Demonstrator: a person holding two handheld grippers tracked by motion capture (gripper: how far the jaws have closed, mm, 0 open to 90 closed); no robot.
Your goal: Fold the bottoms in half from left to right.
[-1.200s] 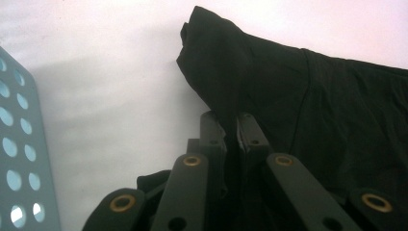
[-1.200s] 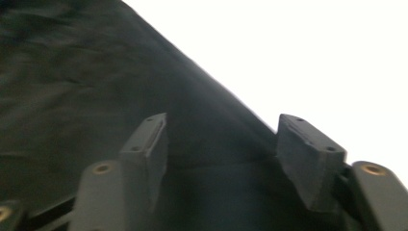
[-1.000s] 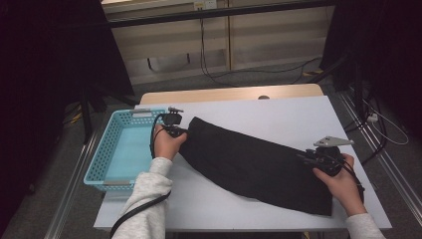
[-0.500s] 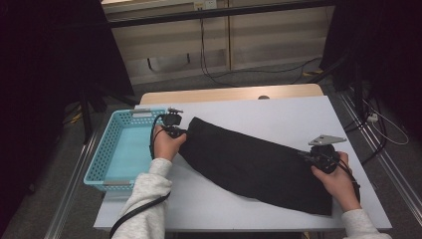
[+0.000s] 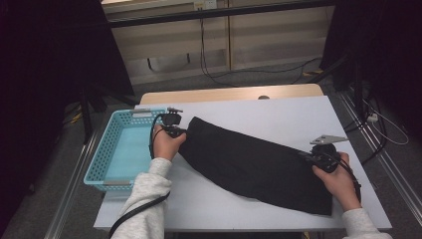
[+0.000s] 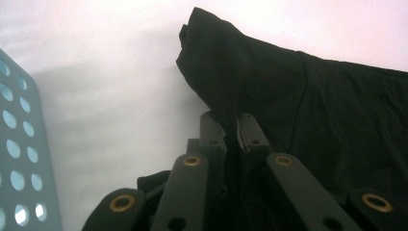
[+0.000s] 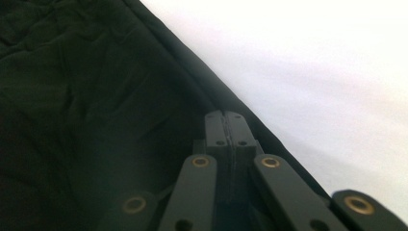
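Note:
A long black cloth [image 5: 249, 164] lies slantwise across the white table [image 5: 278, 114]. My left gripper [image 5: 181, 132] is at the cloth's upper left end. In the left gripper view the jaws [image 6: 230, 120] are shut, with a fold of the cloth [image 6: 337, 120] pinched between them. My right gripper [image 5: 304, 155] sits at the cloth's right edge, near the table's right side. In the right gripper view its jaws [image 7: 224, 115] are pressed together on the hem of the cloth [image 7: 96, 96], where it meets the bare table.
A light blue perforated basket [image 5: 107, 149] stands on the table's left side, just beside the left hand, and its wall [image 6: 19, 144] appears in the left gripper view. A wooden board edge [image 5: 229, 93] runs along the table's far side. Cables lie on the floor beyond.

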